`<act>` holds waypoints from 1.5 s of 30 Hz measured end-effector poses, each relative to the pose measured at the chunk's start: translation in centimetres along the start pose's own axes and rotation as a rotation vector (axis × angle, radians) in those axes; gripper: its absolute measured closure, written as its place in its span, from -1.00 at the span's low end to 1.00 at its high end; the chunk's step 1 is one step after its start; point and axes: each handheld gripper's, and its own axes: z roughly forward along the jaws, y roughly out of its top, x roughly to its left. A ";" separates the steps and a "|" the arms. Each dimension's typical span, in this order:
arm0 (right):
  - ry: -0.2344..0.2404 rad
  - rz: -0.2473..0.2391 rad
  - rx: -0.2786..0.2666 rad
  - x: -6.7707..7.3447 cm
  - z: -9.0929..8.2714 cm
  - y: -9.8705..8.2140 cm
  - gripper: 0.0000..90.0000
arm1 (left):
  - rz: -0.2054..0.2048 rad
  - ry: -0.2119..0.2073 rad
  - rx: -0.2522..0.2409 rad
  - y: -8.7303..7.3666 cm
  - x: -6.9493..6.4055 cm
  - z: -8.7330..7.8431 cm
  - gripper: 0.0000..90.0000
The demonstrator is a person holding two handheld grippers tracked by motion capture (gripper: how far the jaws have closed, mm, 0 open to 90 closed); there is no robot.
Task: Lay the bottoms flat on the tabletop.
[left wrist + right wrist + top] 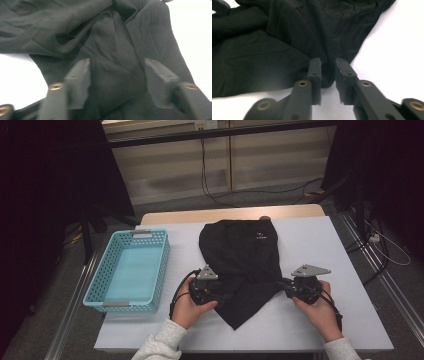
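High view. Nearest the lens: two grey sleeves, cut off by the bottom edge, with a hand on each tool. Left gripper [218, 291] at the left flank of a black garment [242, 255]; right gripper [286, 286] at its right flank. Jaw tips of both hidden here by tool bodies and dark cloth; jaw state not readable from this view. Garment spread on the white table cover [310, 240], roughly centred, narrowing to a point at the near edge, small pale logo near the far end. Far hem overlapping a round object at the table's wooden edge, too covered to identify. Turquoise perforated basket [100, 275] left of the garment, apart from it. Cables on the floor beyond; surroundings dark.

Left gripper view. Nearest: two blurred black jaws at the bottom edge, spread wide over the garment [110, 50]. Cloth lying between and beneath the pads [81, 75], not pinched. Folds and a seam running away from the jaws; white cover visible at both sides. Upper part of the garment cut off by the frame.

Right gripper view. Nearest: two black jaws, a narrow gap between the ribbed pads [343, 75]. A bunched edge of the garment [287, 32] sitting in that gap; contact with the pads hard to make out, grip apparently slack. Garment filling the upper left, white cover at right and below.
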 end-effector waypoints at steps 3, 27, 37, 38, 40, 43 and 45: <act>0.025 0.003 -0.015 0.5 -0.1 0.1 0.49 | -0.001 0.022 -0.003 0.0 0.0 -0.1 0.27; 0.248 -0.168 0.003 8.3 2.7 1.5 0.27 | -0.151 0.126 -0.060 -0.3 3.0 -4.7 0.92; 0.268 -0.231 0.039 9.8 3.8 0.9 0.47 | -0.158 0.119 -0.050 -0.5 3.0 -4.4 0.92; 0.272 -0.221 0.047 9.7 3.7 0.9 0.58 | -0.157 0.119 -0.049 -0.5 3.0 -4.4 0.92; 0.268 -0.224 0.057 9.6 3.6 1.0 0.80 | -0.159 0.115 -0.049 -0.5 3.0 -4.4 0.92; 0.285 -0.218 0.067 9.1 3.4 0.9 1.00 | -0.169 0.114 -0.054 -0.5 3.1 -4.6 0.92; 0.300 -0.207 0.070 8.8 3.2 0.8 1.00 | -0.175 0.118 -0.059 -0.5 3.1 -4.7 0.92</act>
